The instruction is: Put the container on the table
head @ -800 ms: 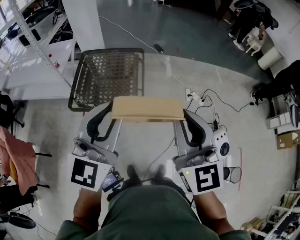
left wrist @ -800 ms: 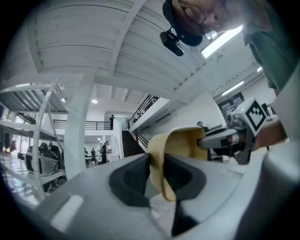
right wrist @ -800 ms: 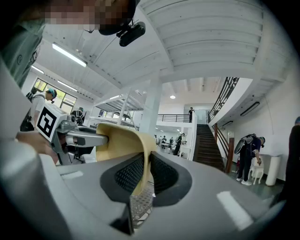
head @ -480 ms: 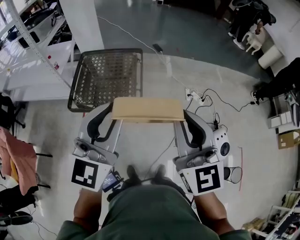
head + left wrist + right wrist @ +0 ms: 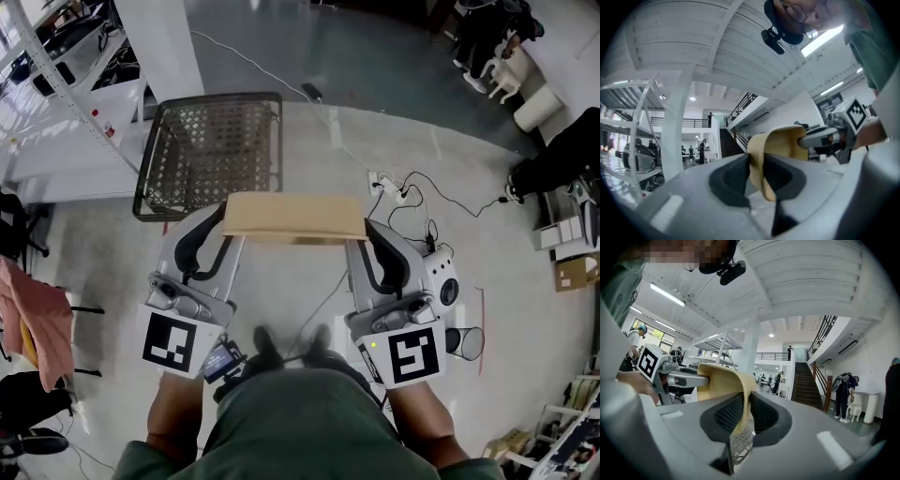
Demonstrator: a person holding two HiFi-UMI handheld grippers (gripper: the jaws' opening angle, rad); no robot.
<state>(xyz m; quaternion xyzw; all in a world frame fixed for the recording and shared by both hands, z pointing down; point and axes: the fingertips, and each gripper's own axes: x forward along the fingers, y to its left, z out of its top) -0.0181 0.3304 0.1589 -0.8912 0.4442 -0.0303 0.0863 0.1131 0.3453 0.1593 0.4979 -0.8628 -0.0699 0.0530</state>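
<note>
Since the earlier frames only the background has slid: the wire basket (image 5: 208, 153) sits slightly higher and further left in the head view. The tan container (image 5: 294, 217) stays level in the air above the floor (image 5: 281, 281). The left gripper (image 5: 228, 223) is clamped on its left wall and the right gripper (image 5: 363, 225) on its right wall.

No readable text, numbers or brand marks in any of my views. The only printed things are the black-and-white square code patterns on the left marker cube (image 5: 169, 345) of my left gripper (image 5: 223, 219) and the right marker cube (image 5: 413, 356) of my right gripper (image 5: 367, 227), and they're patterns, not letters. The container (image 5: 295, 217) shows a blank tan face, and any print on the cardboard box (image 5: 572, 277) is too small to make out.
</note>
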